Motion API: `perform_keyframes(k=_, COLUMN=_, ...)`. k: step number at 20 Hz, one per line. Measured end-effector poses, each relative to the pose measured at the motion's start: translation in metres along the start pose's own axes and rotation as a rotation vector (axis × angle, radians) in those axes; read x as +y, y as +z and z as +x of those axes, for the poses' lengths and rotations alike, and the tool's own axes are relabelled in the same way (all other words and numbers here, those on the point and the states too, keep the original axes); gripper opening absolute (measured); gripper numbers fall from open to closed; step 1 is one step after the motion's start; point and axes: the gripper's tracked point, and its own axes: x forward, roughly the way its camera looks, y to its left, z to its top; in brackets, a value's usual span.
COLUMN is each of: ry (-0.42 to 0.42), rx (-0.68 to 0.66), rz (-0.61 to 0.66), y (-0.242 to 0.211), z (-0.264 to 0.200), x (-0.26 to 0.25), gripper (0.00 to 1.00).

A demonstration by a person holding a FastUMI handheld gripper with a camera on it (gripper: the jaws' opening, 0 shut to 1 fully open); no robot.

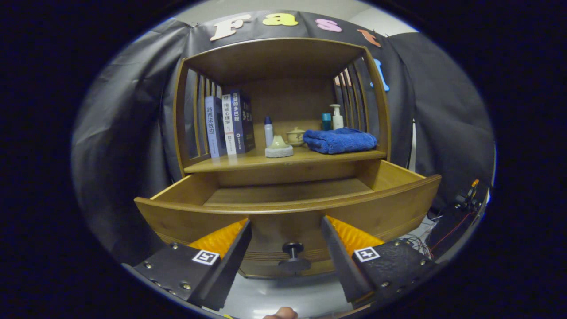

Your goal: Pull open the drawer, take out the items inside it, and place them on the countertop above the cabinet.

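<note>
Drawer (288,208) stands pulled out, its stiff wooden front sliding by the small knob (292,249); I hold the fingers (287,230) released, straddling it untouched

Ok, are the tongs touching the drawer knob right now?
Apart. In the gripper view the tongs stand open, with the drawer knob centred between the two fingers and a clear stretch of drawer front visible on each side of it.

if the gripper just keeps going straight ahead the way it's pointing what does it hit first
Probably the dark knob on the open drawer's front, which sits between the open gripper fingers; depth is hard to judge.
</note>
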Motion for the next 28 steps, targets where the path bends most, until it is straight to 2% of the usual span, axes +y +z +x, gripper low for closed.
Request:
perform_keyframes(k=6, ry=0.003, rx=0.029, rz=-0.01, y=-0.001, z=0.017, x=0.005, gripper=0.98)
perform_keyframes(k=28, ry=0.017, rx=0.036, rz=0.033, y=0.012, z=0.078, x=0.007, gripper=0.97)
